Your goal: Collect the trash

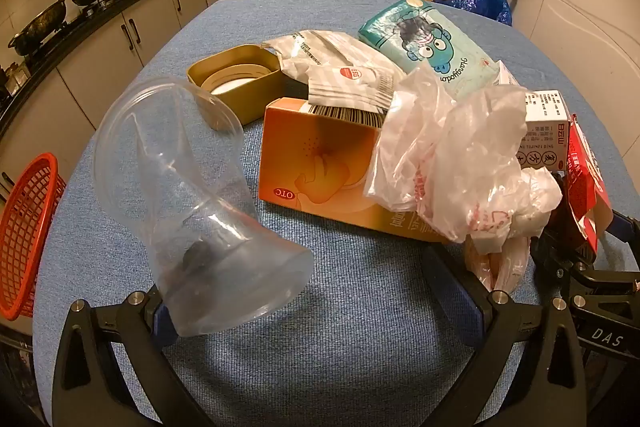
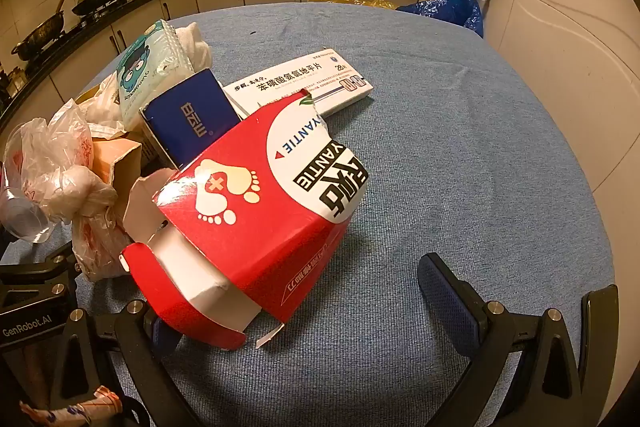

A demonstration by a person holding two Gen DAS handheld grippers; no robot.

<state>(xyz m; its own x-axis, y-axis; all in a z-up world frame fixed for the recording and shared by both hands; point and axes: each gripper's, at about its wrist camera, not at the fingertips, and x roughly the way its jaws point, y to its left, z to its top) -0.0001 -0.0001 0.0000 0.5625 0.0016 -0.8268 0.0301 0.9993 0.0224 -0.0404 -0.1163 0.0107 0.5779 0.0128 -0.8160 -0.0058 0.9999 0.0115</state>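
- Kitchen counters, pans and a sink line the top of both frames; below them a blue cloth-covered table [image 1: 360, 327] carries the trash pile.
- Left gripper [image 1: 320, 311]: its jaws are spread wide and grasp nothing. A clear plastic cup [image 1: 192, 203] lies on its side at left of centre in the left view, its base right against the left finger; whether it touches I cannot tell.
- Right gripper [image 2: 316, 307]: jaws likewise spread and empty. A torn red carton [image 2: 256, 227] fills the frame's centre, its ripped end beside the left finger.
- Step in hand, as I judge it: picking a first piece. For the cup, centre it between the fingers and close gently across its lower wall; thin plastic will buckle or squirt out.
- For the carton, bite a firm folded edge, not the loose flap, which may tear.
- A red mesh basket [image 1: 24, 235] at the left edge looks like the likely drop point; that is a guess.
- Only the left view shows the basket, an orange box [image 1: 320, 163], a tan tub [image 1: 236, 83] and the cup in full.
- Only the right view shows a white pill box [image 2: 304, 87] and a blue box [image 2: 192, 115] behind the carton, plus bare cloth at right.
- Both show the crumpled plastic bag [image 1: 460, 163] and the teal tissue pack [image 1: 432, 47].
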